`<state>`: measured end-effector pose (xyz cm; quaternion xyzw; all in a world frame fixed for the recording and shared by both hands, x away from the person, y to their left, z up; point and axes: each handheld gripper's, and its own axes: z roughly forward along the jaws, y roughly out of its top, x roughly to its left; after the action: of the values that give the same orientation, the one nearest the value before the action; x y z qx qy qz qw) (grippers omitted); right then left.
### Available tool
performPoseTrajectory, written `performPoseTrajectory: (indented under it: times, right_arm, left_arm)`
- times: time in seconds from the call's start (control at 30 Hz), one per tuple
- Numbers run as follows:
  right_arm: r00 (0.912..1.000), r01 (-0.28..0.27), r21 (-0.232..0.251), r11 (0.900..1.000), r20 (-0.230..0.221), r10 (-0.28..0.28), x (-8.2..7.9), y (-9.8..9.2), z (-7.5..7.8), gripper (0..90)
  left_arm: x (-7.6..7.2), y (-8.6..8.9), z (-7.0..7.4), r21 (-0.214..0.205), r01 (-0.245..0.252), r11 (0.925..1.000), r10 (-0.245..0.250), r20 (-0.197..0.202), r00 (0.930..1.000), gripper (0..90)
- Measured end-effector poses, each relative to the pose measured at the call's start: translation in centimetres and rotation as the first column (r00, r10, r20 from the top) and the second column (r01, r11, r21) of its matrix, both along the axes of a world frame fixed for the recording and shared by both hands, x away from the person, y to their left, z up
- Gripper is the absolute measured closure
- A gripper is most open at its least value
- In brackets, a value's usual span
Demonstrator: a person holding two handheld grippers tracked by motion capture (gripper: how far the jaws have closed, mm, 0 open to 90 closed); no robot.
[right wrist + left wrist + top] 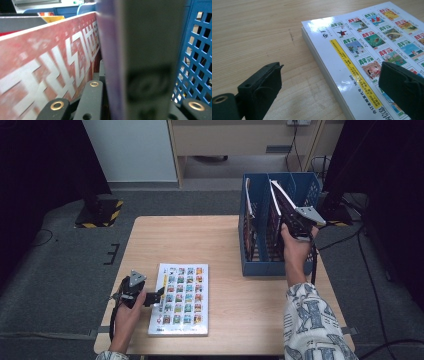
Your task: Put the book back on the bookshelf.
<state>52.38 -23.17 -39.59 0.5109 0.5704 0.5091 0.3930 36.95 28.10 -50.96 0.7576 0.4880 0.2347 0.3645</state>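
Note:
A thick book (pixel 181 298) with a grid of small colourful pictures on its cover lies flat on the wooden table (pixel 200 240), near the front left. My left gripper (pixel 158 295) sits low at its left edge, open. In the left gripper view one jaw is over the bare wood and the other over the cover (pixel 367 50), touching neither. My right gripper (pixel 290 222) is raised at the blue file rack (pixel 306 185), shut on a thin book (pixel 279 195) that leans tilted in a right-hand slot. That book's purple and grey edge (pixel 150 50) stands between the right jaws.
A red book with white lettering (pixel 50 57) stands just left of the held one. The rack's blue mesh wall (pixel 197 50) is close on the right. Another book (pixel 248 217) stands in the rack's left slot. The rack fills the table's back right.

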Motion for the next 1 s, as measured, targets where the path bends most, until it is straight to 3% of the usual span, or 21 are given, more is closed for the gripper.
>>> performPoseTrajectory:
  times: [0.4,0.6,0.7,1.0]
  right_arm:
    - [0.9998,-0.018,-0.021,0.9996,-0.002,0.018,-0.8,-0.1,-0.6,79.6]
    - [0.999,-0.041,-0.043,0.9982,0.014,0.042,-0.8,0.3,0.0,77.1]
    - [0.9986,-0.049,-0.066,0.9966,0.014,0.05,-0.7,0.3,0.4,80.3]
    - [0.9997,-0.021,-0.052,0.9984,0.014,0.022,-0.8,0.0,0.3,82.6]
  left_arm:
    - [0.0,0.0,0.0,0.002,-0.001,1.0,0.001,-0.002,1.0,4.3]
    - [0.0,0.0,0.0,0.002,0.0,1.0,0.0,-0.003,1.0,4.4]
    - [0.0,0.0,0.0,0.002,0.002,1.0,-0.002,-0.002,1.0,4.4]
    - [0.0,0.0,-0.1,0.002,0.001,1.0,-0.001,-0.005,1.0,4.4]
